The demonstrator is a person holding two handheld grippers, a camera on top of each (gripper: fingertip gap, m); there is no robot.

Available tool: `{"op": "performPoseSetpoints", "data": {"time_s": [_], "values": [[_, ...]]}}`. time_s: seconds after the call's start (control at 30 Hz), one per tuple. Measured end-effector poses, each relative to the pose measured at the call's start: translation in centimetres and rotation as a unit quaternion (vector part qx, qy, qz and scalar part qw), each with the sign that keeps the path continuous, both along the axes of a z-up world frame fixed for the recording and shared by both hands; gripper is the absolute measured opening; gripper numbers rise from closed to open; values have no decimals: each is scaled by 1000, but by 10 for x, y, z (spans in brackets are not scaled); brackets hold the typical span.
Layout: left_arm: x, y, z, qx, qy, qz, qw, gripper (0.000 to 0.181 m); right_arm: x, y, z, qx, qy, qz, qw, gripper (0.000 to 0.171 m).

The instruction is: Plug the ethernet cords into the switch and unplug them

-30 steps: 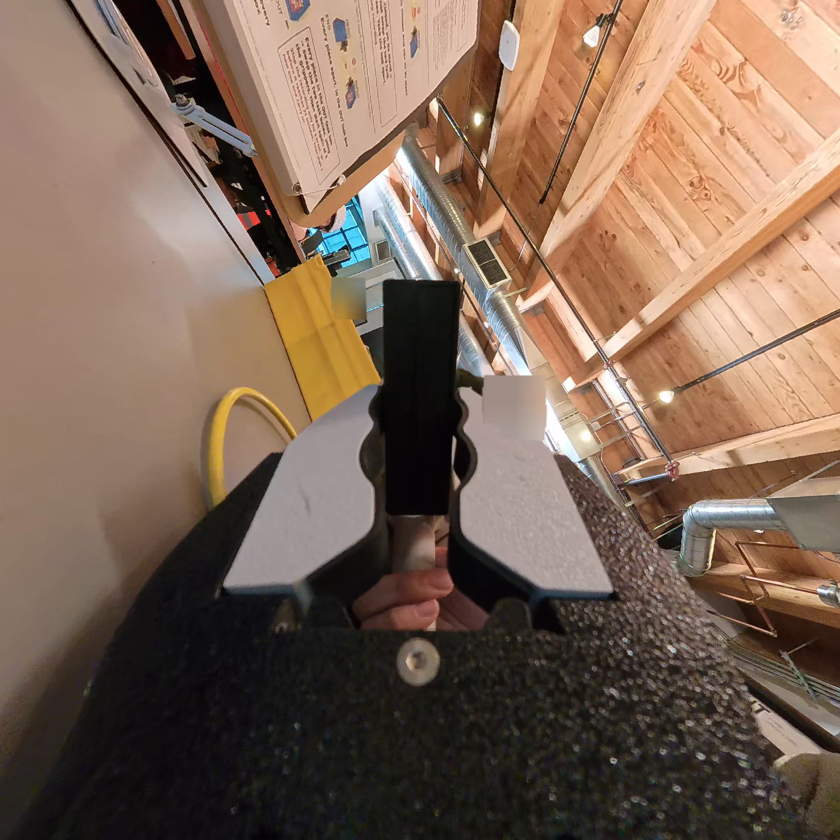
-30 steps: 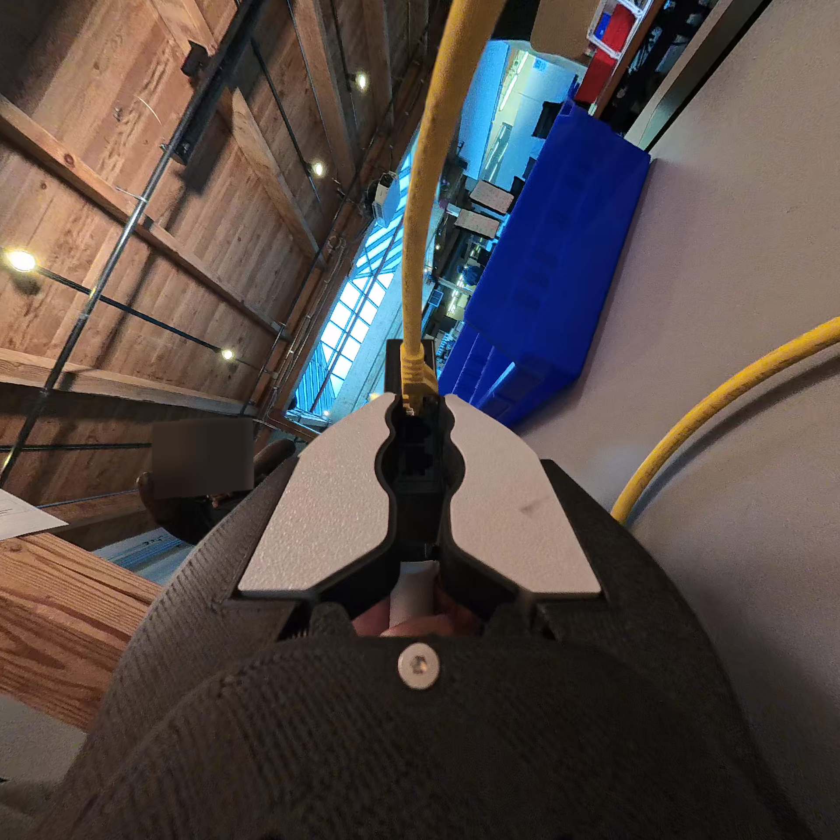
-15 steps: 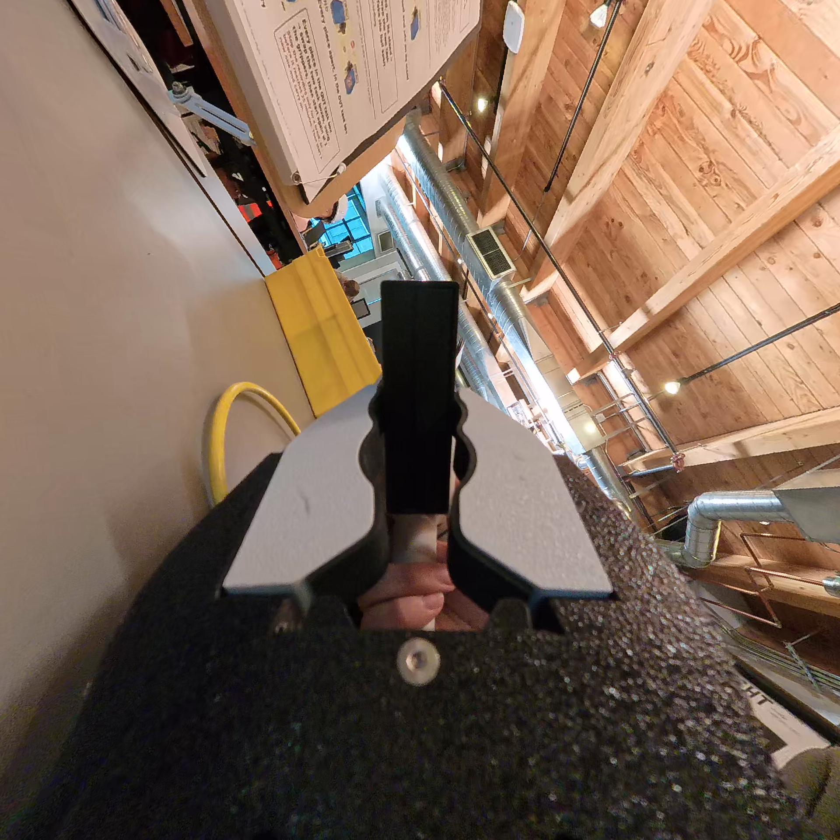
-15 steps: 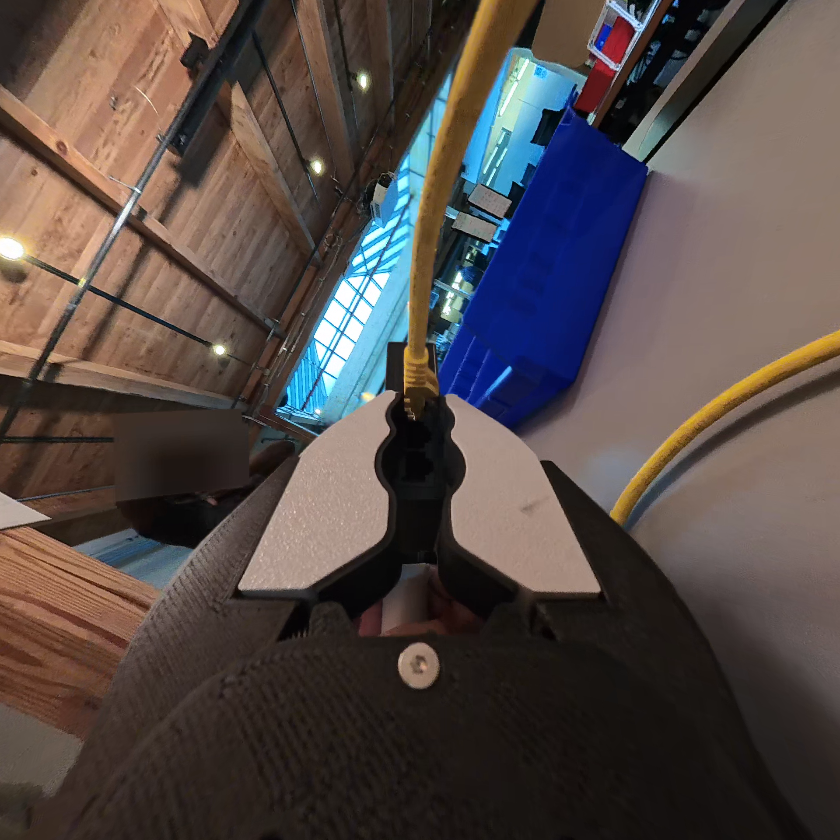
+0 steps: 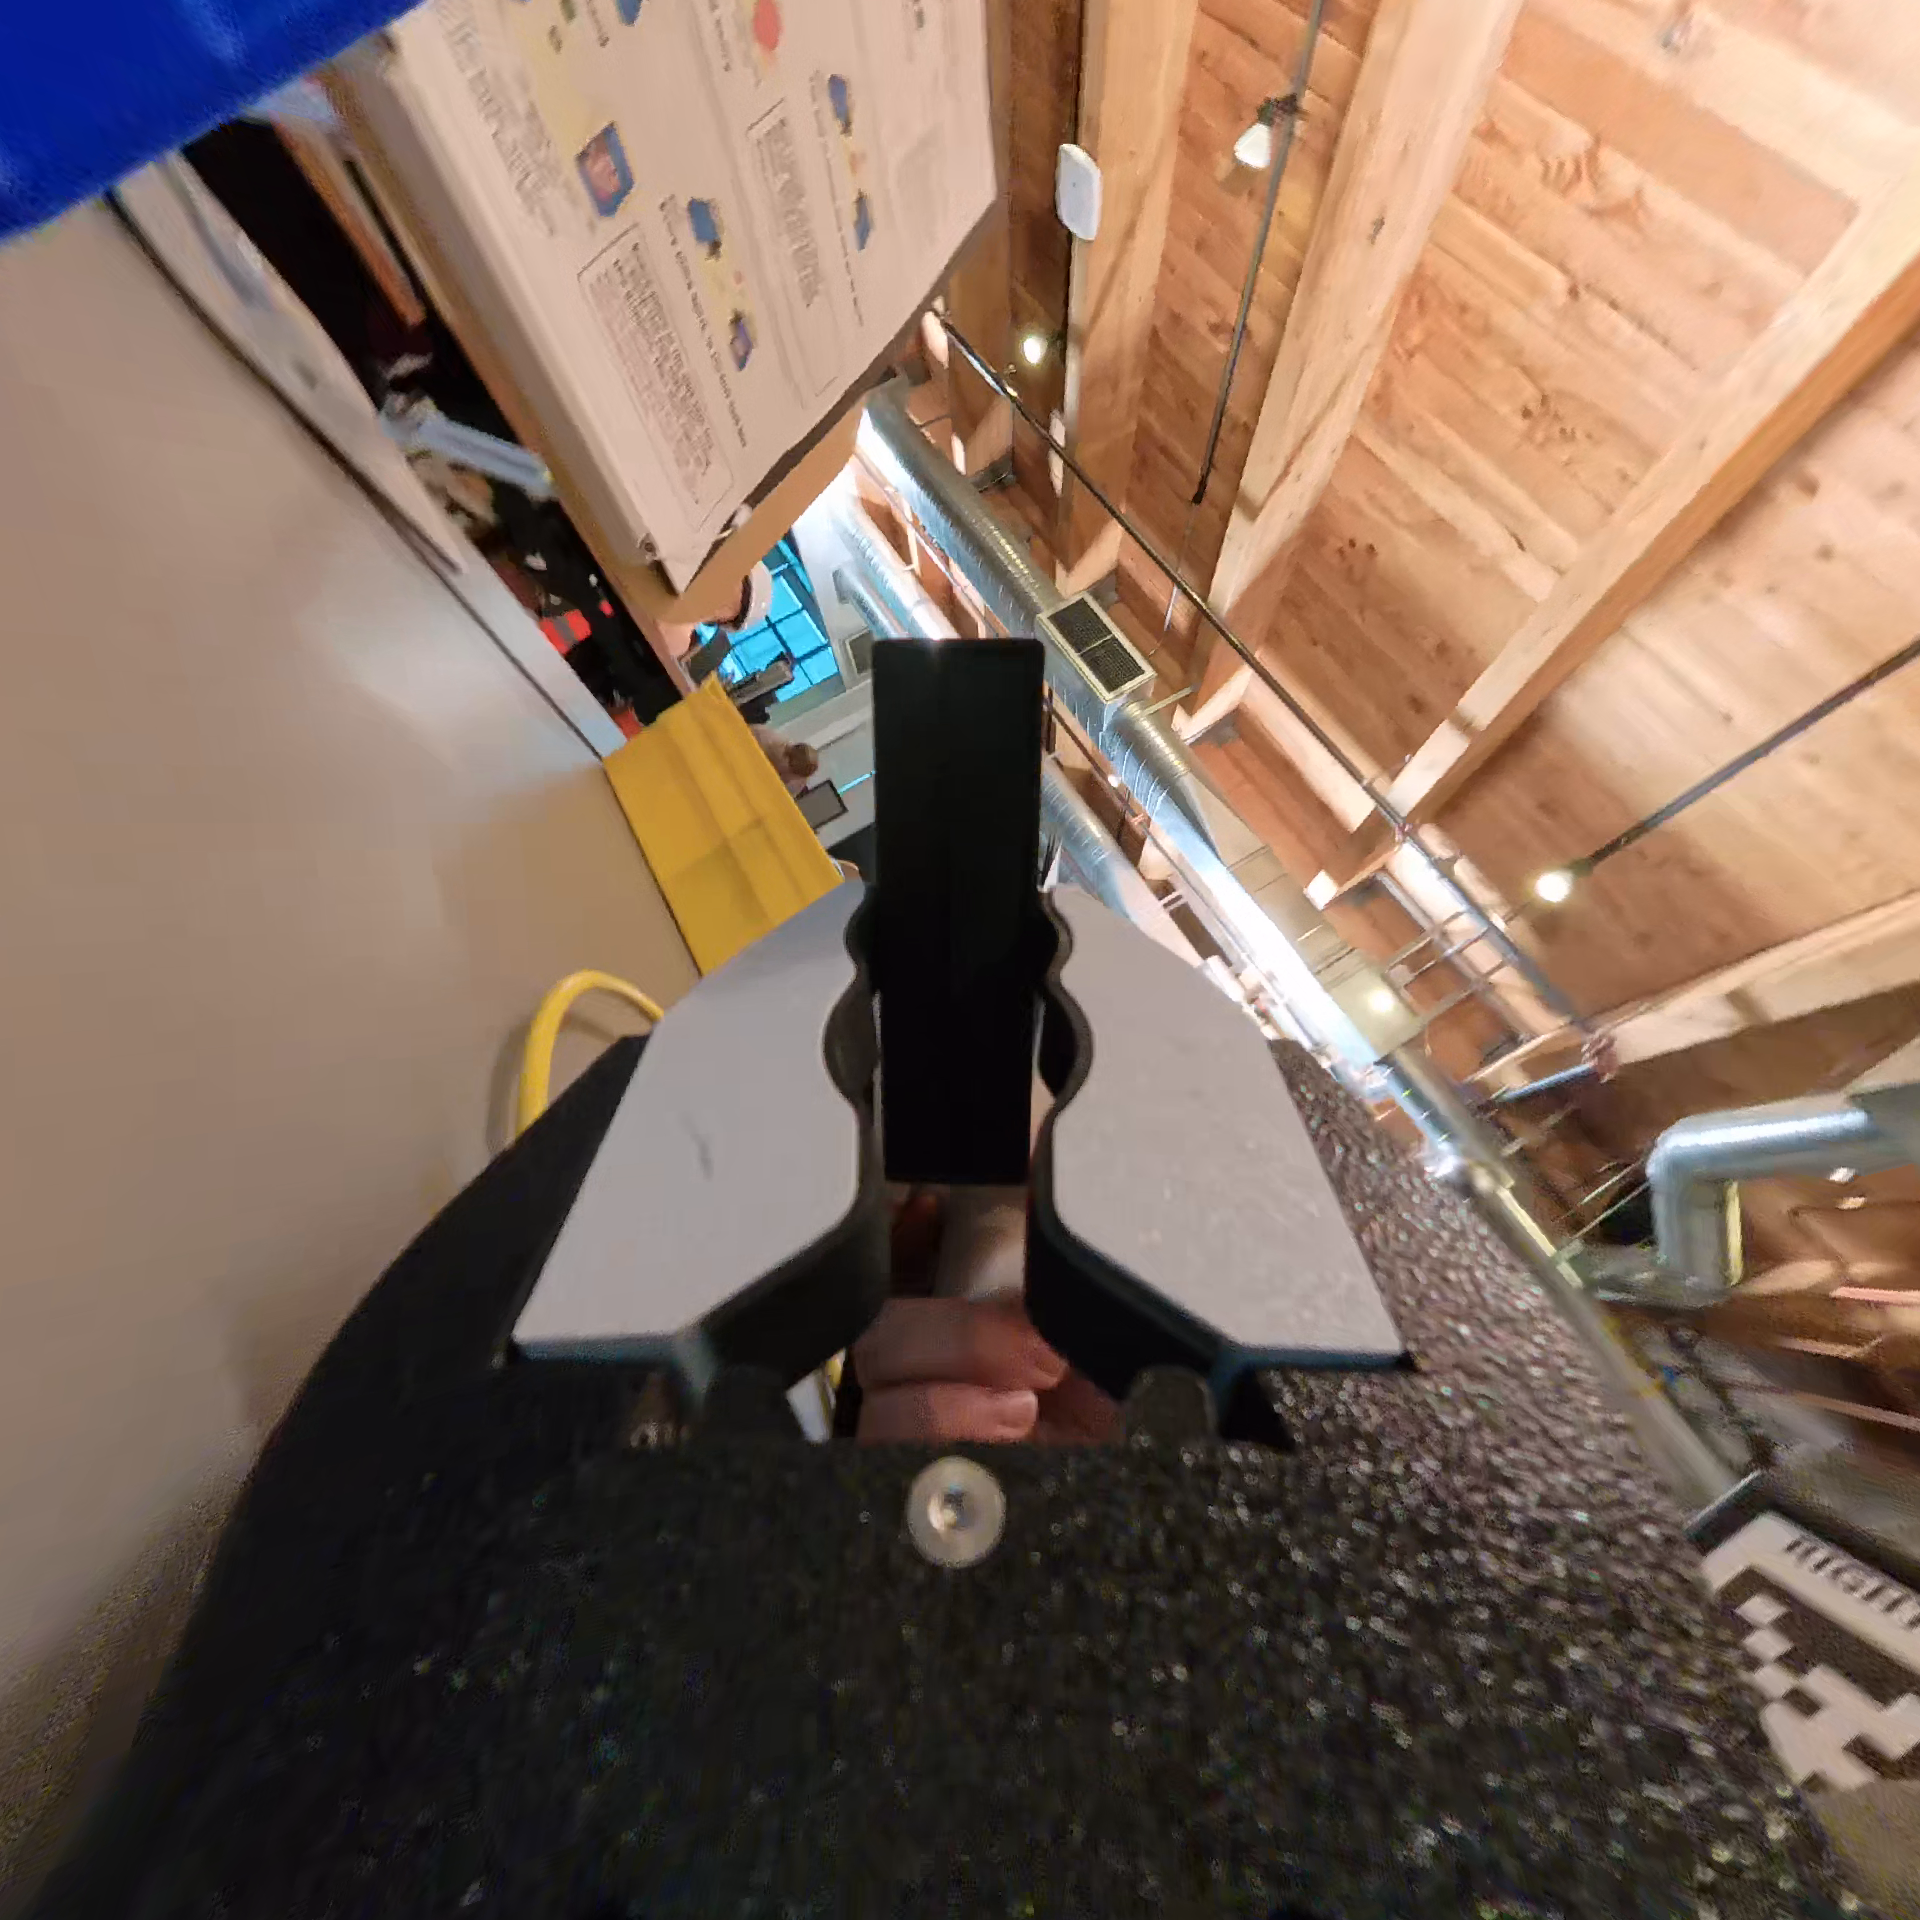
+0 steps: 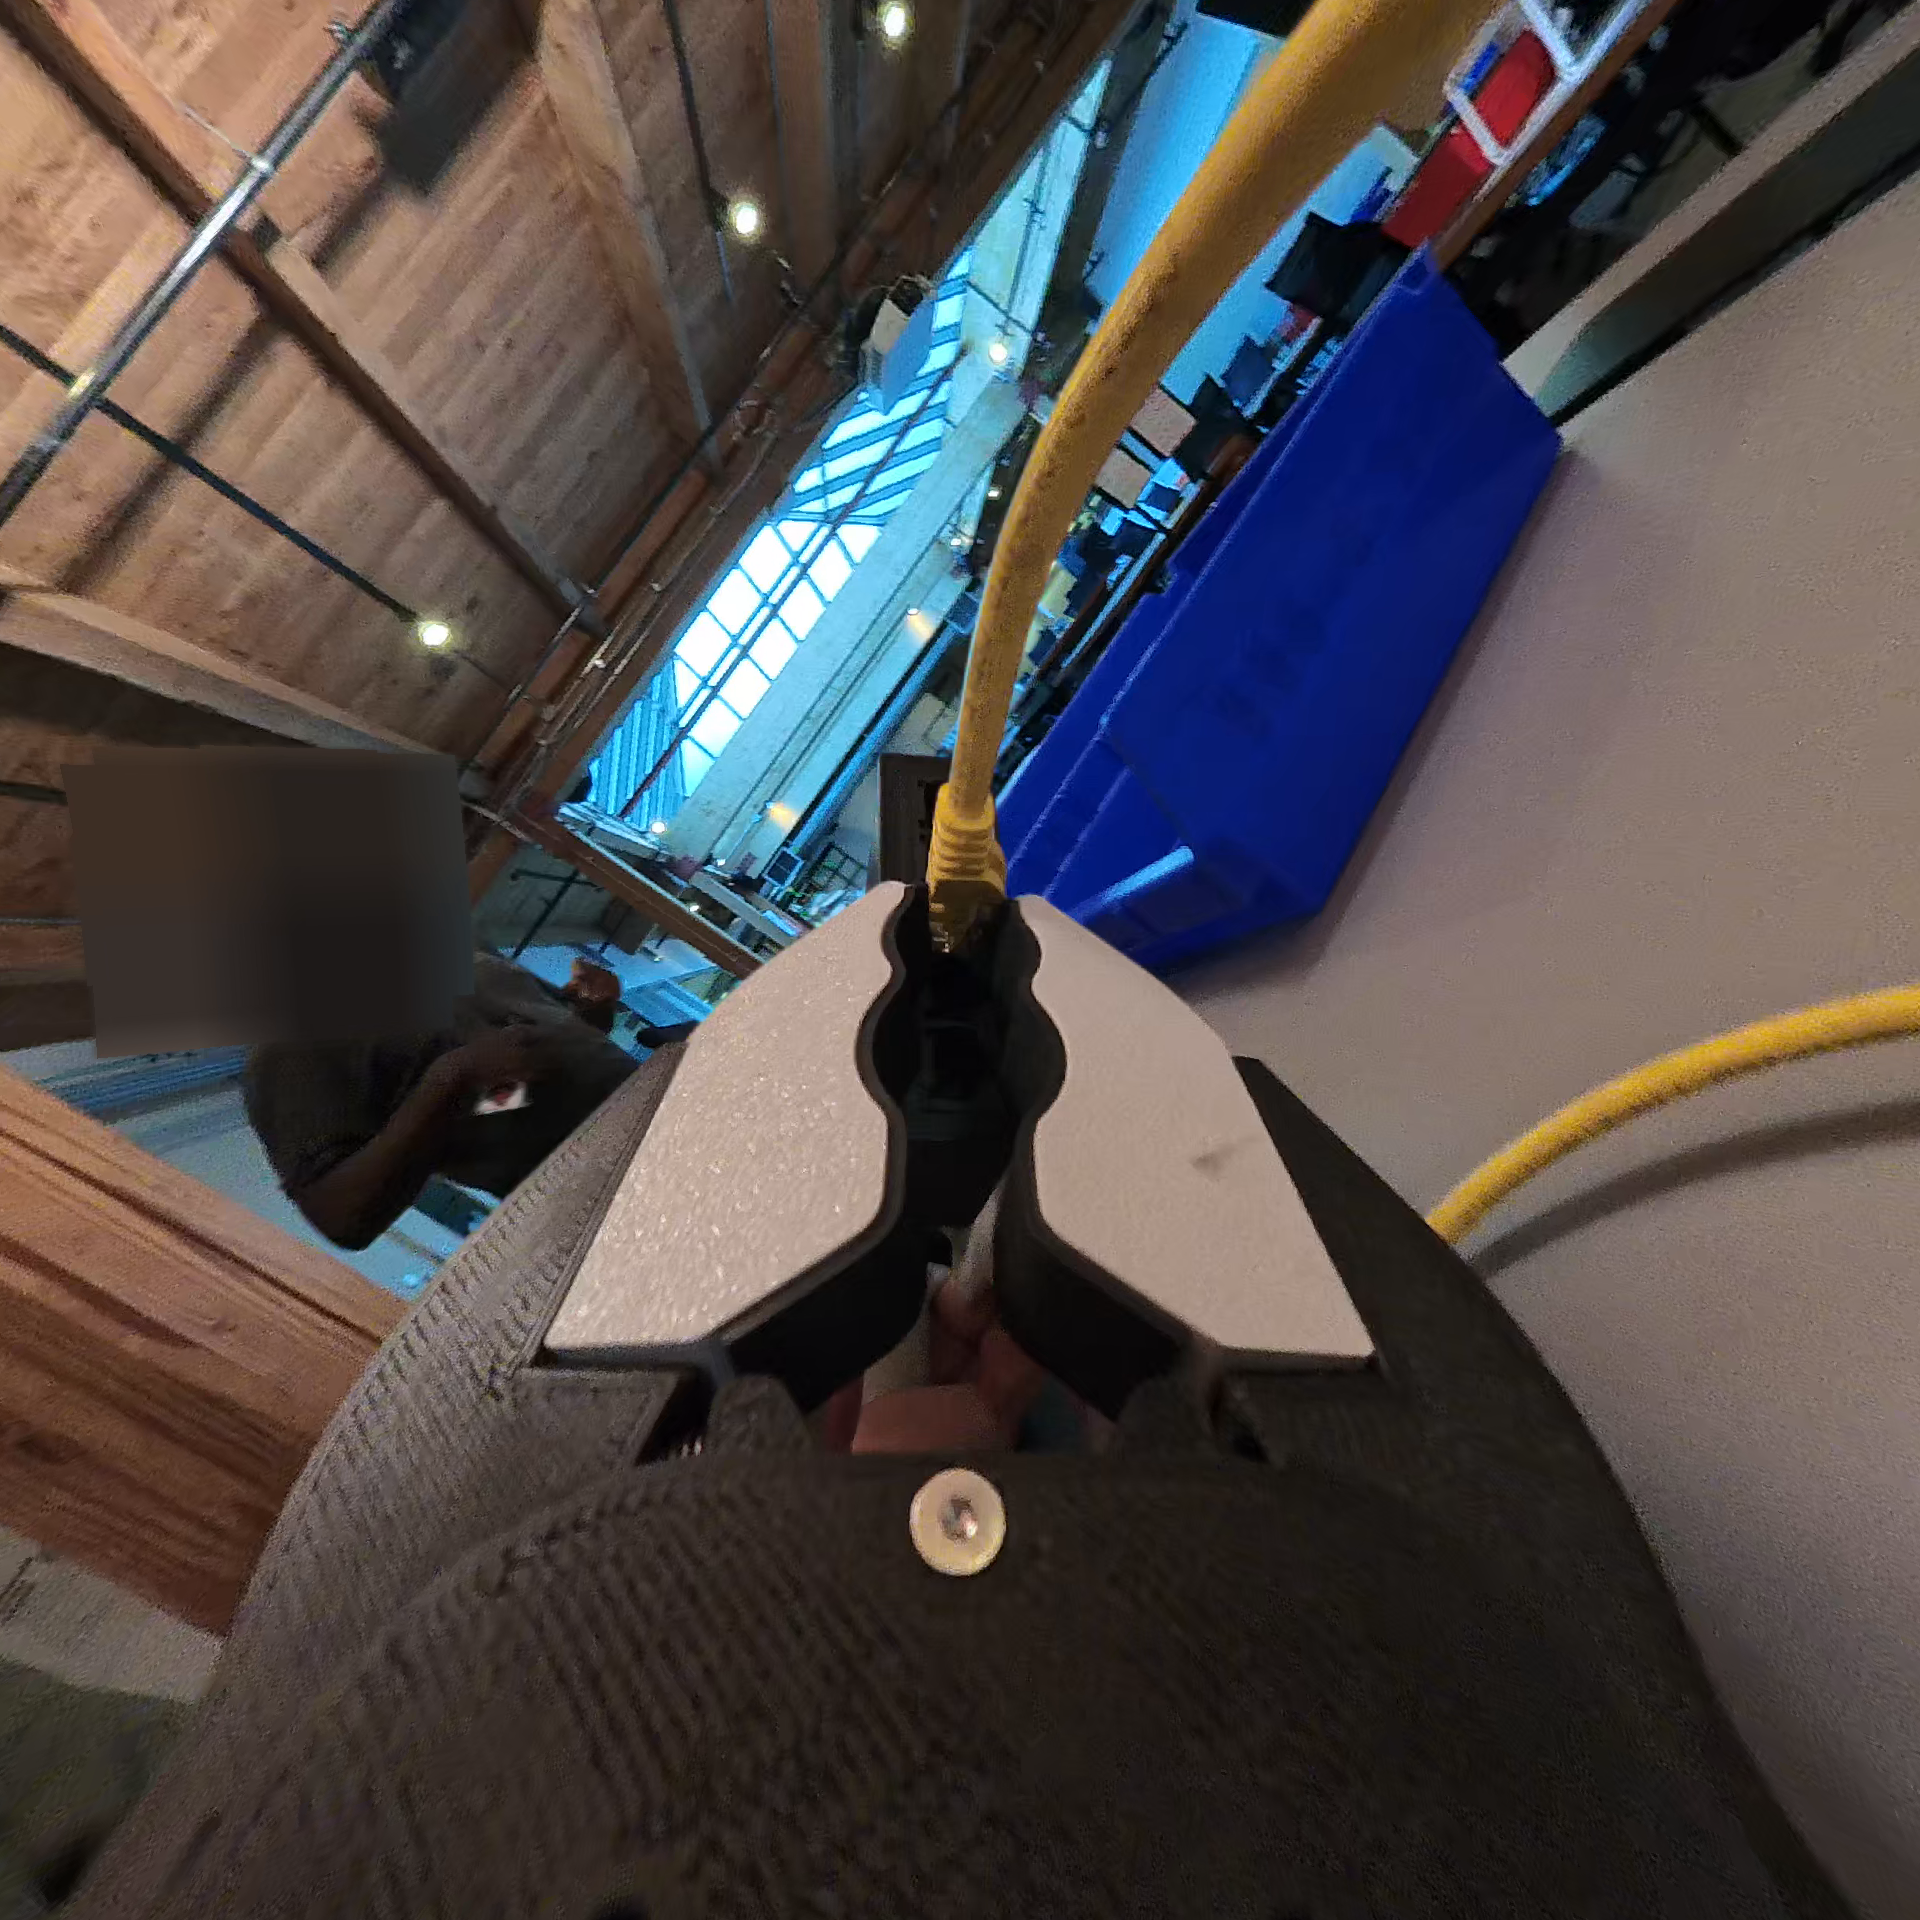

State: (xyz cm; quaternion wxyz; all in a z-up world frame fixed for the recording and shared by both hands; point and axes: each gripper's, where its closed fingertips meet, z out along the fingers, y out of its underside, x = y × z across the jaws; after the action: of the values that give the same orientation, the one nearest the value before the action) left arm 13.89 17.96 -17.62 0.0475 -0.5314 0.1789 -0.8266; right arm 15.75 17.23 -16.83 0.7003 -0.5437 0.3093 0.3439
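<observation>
In the left wrist view my left gripper (image 5: 956,914) is shut on a black box, the switch (image 5: 956,790), whose plain side sticks out past the fingertips. A loop of yellow ethernet cord (image 5: 561,1008) lies on the table left of it. In the right wrist view my right gripper (image 6: 956,914) is shut on the switch (image 6: 951,1060), with its ports showing between the fingers. A yellow plug (image 6: 964,847) sits in a port at the fingertips. Its cord (image 6: 1049,468) rises out of the top of the frame. Another stretch of yellow cord (image 6: 1662,1070) lies on the table.
Both views are tilted toward the wooden ceiling. The beige table (image 5: 260,831) carries a yellow bin (image 5: 717,821); a poster board (image 5: 707,239) stands behind. In the right wrist view a blue bin (image 6: 1299,665) sits on the table (image 6: 1662,727); a person (image 6: 395,1101) sits at left.
Both grippers keep their hold. The left view has swung a little, and a blue edge now shows at its top left. The plug stays in the port.
</observation>
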Motion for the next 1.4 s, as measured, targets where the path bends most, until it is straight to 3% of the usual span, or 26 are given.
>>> {"op": "performPoseSetpoints", "data": {"time_s": [0.07,0.13,0.23,0.27,0.43,0.6,0.67,0.77,0.9,1.4], "values": [[-2,0,5,6,-16,2,1000,26,-1,-1,4,0,-19,4,1000,14],[-1,0,4,-70,-15,-32,997,27,-1,1,3,-16,-36,2,999,14],[0,3,-2,-105,-4,-35,994,28,1,3,-3,-20,-30,3,999,14],[0,3,-3,-101,0,-34,994,28,1,4,-4,-22,-31,6,999,14],[-4,4,7,79,-26,21,996,26,-4,5,10,14,-27,21,999,14],[-2,9,-1,-80,-6,-33,996,27,0,10,1,-11,-35,16,999,13],[-1,9,-3,-57,-2,-24,998,27,0,10,1,-15,-37,15,999,13],[-1,8,2,69,-6,25,997,26,0,11,8,14,-25,30,999,13],[-2,12,0,-53,-10,-16,998,27,0,18,3,-14,-39,31,999,13],[-7,25,6,-48,-22,35,998,27,-6,19,4,34,41,17,998,14]]}}
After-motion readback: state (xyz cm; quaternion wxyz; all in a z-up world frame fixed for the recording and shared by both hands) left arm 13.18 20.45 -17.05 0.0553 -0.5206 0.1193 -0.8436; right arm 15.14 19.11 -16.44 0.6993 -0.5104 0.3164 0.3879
